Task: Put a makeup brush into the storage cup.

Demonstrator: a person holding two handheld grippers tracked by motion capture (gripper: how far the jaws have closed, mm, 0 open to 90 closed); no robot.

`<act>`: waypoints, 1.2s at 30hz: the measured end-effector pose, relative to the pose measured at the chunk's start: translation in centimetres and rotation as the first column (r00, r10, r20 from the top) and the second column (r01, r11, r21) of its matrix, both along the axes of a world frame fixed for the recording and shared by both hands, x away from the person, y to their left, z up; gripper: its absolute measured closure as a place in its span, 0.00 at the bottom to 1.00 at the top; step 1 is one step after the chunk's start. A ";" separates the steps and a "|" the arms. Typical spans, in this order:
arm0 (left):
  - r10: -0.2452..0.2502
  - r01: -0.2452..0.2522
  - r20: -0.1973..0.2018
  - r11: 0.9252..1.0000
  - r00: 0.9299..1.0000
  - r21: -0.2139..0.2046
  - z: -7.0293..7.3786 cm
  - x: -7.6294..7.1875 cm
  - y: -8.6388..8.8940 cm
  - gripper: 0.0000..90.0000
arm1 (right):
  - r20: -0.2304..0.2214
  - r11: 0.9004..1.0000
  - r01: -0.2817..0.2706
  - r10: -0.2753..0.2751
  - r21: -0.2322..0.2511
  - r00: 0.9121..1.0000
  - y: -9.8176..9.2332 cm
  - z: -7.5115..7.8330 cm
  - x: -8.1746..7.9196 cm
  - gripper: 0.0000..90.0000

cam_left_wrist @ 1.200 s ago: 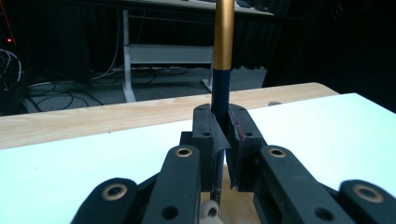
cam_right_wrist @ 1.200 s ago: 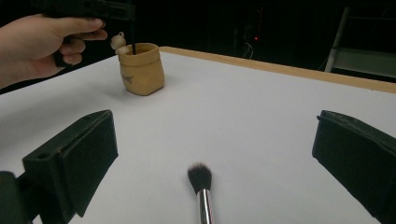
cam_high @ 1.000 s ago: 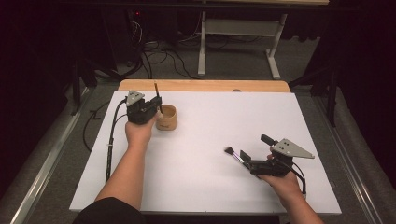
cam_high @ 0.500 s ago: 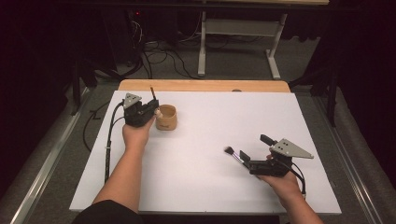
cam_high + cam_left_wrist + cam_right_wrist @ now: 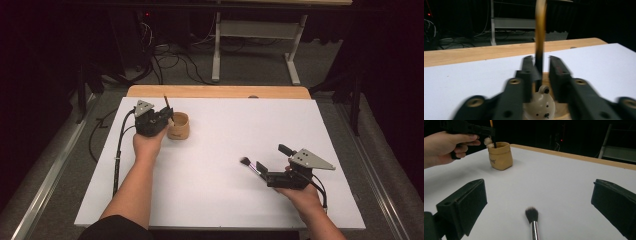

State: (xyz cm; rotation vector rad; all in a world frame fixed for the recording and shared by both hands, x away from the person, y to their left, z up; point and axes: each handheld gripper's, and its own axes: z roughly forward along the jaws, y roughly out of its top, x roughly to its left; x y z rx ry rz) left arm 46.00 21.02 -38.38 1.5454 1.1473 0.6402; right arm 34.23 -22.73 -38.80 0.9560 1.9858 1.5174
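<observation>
Two hand-held grippers work over a white table top (image 5: 220, 165), and the small tan pouch-shaped holder (image 5: 178, 126) near its far left corner serves as the landmark. The left gripper (image 5: 167, 118) sits just to the left of that holder, its jaws reaching over the rim. Between those jaws a thin brown-handled brush (image 5: 540, 37) stands upright, its lower end down inside the holder. In the left gripper view the jaws have just been opening: the left jaw is still against the brush handle, while a narrow gap shows between the handle and the right jaw, so the pads no longer squeeze it. A pale rounded object with small holes (image 5: 541, 102) also sits in the holder, below the jaws. The right gripper (image 5: 261, 169) rests well apart from the holder, toward the near right of the table top, held low in the person's right hand (image 5: 300, 195). Its jaws stand wide apart with nothing pressed between them. A makeup brush (image 5: 533, 222) with a dark fluffy head and silver ferrule lies flat on the table top in the gap between those jaws, its bristles pointing toward the holder, far from it.
</observation>
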 end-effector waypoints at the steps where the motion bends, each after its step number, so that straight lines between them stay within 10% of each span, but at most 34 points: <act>1: 0.008 -0.008 -0.002 1.000 1.000 0.000 0.0 0.0 0.0 0.71 | -0.002 1.000 0.001 -0.001 0.001 1.000 0.0 0.0 0.0 0.02; 7: 0.028 -0.029 -0.024 0.999 0.999 -0.018 0.1 0.0 0.1 0.43 | 0.005 1.000 0.002 -0.002 -0.002 1.000 0.0 0.0 0.0 0.02; 36: -0.012 0.013 -0.043 1.000 0.999 0.025 1.0 -1.3 -0.1 0.26 | 0.003 1.000 0.006 -0.006 -0.003 1.000 0.0 0.0 0.0 0.02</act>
